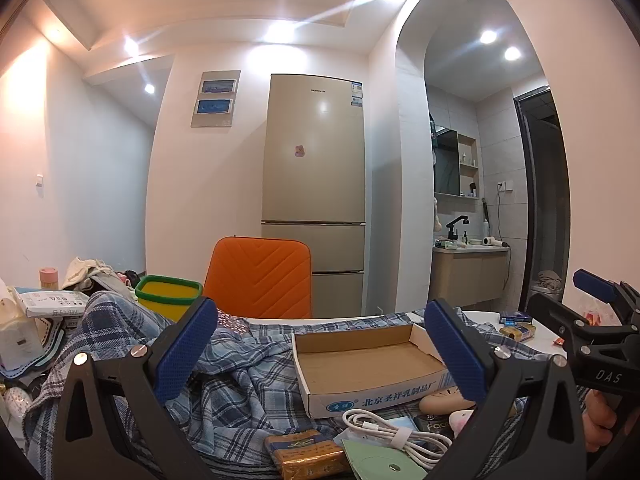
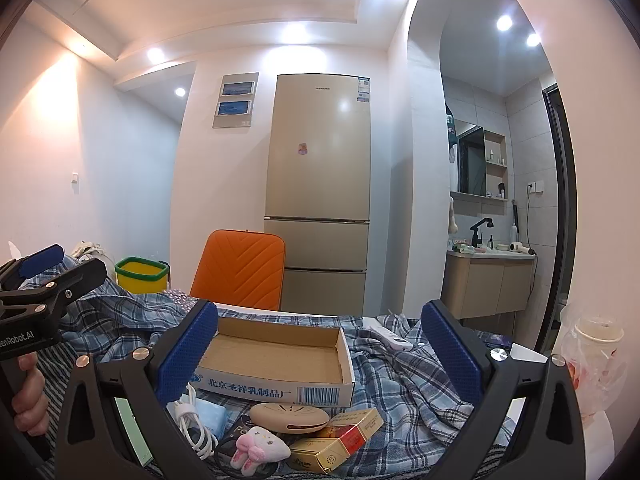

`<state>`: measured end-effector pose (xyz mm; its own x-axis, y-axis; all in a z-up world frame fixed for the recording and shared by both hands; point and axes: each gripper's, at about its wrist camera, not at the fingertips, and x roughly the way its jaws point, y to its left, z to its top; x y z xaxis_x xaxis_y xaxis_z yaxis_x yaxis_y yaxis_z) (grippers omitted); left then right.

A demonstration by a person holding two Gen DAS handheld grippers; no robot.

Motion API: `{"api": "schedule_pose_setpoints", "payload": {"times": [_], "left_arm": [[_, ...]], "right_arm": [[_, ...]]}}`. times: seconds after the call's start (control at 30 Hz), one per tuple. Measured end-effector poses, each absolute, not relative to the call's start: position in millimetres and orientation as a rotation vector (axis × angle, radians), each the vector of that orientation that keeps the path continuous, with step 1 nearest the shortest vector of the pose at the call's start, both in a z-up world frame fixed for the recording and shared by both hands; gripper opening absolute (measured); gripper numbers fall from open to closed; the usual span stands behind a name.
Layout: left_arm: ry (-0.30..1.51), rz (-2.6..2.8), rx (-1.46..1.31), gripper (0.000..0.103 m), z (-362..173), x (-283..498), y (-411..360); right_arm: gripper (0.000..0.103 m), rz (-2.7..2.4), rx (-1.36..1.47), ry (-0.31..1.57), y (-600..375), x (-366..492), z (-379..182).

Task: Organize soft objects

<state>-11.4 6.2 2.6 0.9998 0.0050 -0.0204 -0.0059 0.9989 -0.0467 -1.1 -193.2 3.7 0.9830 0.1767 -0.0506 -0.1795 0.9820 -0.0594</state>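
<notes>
Left tool (image 1: 320,356): jaws wide apart, gripping nothing.
Right tool (image 2: 320,354): spread, nothing held.
Plush toy (image 2: 260,450): 6 o'clock in right view, on plaid cloth (image 2: 404,376), just beside gold pack (image 2: 320,454).
Cardboard box (image 2: 276,364): centre, w/ nothing inside.

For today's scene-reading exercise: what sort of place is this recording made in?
Most likely a small home flat: a tall fridge by the wall, a washbasin alcove through the arch, and a cluttered table draped in plaid cloth.
</notes>
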Motion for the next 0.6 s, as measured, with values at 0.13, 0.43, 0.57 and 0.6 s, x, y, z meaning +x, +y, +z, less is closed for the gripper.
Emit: {"api": "schedule_pose_setpoints", "payload": {"times": [0.13, 0.43, 0.57, 0.6], "left_arm": [[0.023, 0.006, -0.05, 0.103, 2.4, -11.7, 6.5], [0.03, 0.001, -0.047, 0.103, 1.9, -8.5, 6.0], [0.031, 0.001, -0.051, 0.103, 1.6, -8.1, 6.9], [0.031, 0.002, -0.05, 0.103, 1.6, -8.2, 6.9]], "right_arm": [[0.103, 0.179, -0.067, 0.044, -193.1, -1.1, 3.6], [0.103, 0.178, -0.067, 0.045, -193.1, -1.5, 3.5], [0.103, 0.178, -0.066, 0.044, -193.7, -1.5, 3.3], [0.103, 0.178, -0.066, 0.044, -192.9, -1.6, 3.5]]}}
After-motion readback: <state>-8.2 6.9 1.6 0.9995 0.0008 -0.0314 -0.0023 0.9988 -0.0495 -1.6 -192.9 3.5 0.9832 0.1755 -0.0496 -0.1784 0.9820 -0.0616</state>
